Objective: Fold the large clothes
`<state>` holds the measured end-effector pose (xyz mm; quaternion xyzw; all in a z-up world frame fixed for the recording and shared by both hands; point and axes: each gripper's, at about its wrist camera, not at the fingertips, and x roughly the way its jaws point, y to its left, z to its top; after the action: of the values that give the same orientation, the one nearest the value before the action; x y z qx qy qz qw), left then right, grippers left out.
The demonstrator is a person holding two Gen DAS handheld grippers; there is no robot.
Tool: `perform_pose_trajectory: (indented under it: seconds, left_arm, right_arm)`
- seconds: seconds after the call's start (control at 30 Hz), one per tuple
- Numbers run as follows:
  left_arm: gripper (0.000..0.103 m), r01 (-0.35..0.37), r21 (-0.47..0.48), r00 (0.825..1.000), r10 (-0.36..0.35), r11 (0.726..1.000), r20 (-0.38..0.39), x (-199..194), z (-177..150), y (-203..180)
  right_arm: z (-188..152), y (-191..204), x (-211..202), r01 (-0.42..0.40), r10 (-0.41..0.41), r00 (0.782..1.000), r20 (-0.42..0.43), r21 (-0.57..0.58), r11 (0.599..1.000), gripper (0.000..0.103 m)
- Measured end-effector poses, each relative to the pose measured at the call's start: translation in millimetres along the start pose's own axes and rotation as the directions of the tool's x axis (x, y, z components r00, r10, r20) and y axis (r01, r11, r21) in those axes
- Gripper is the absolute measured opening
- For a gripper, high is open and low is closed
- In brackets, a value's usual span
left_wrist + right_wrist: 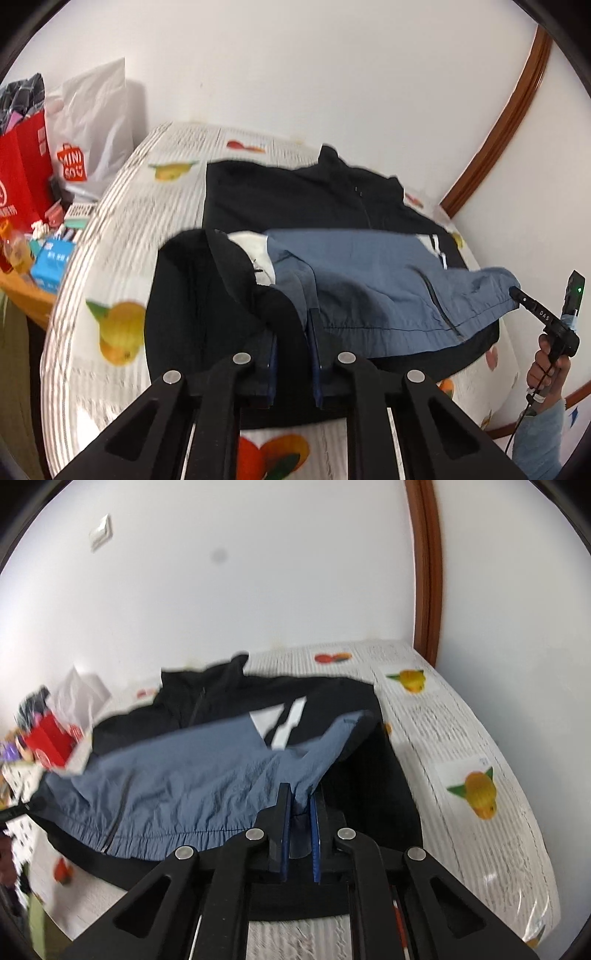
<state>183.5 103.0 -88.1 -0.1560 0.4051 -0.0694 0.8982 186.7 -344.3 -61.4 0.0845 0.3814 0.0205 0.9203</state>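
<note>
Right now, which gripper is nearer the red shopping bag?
Left. The left gripper grips the jacket on the red shopping bag side; the right gripper grips the far end.

Both pictures are bright, with soft, even light and only faint shadows. The edges bend round and go black at the corners. The bags (44, 155) and the tablecloth (461, 738) look blurry and smeared.

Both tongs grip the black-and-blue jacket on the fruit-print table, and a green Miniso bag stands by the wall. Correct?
Not quite: the Miniso bag is white with a red logo, as the left wrist view shows. Both the left tongs and right tongs do grip the jacket on the table.
</note>
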Motion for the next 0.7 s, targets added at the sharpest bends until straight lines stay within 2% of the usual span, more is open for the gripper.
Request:
perform_pose_trajectory:
  seconds: [0.27, 0.7]
  left_arm:
    - [0.013, -0.039, 0.005, 0.999, 0.039, 0.999, 0.031, 18.9, 36.0, 0.5]
    - [0.014, -0.069, -0.005, 0.998, 0.069, 0.998, -0.013, 79.5, 74.5, 15.9]
  right_arm:
    - [36.9, 8.4, 15.1, 0.001, -0.001, 0.999, 0.05, -0.002, 1.0, 0.008]
    - [61.7, 5.2, 90.9, 0.029, -0.029, 1.0, -0.003, 0.013, 0.999, 0.009]
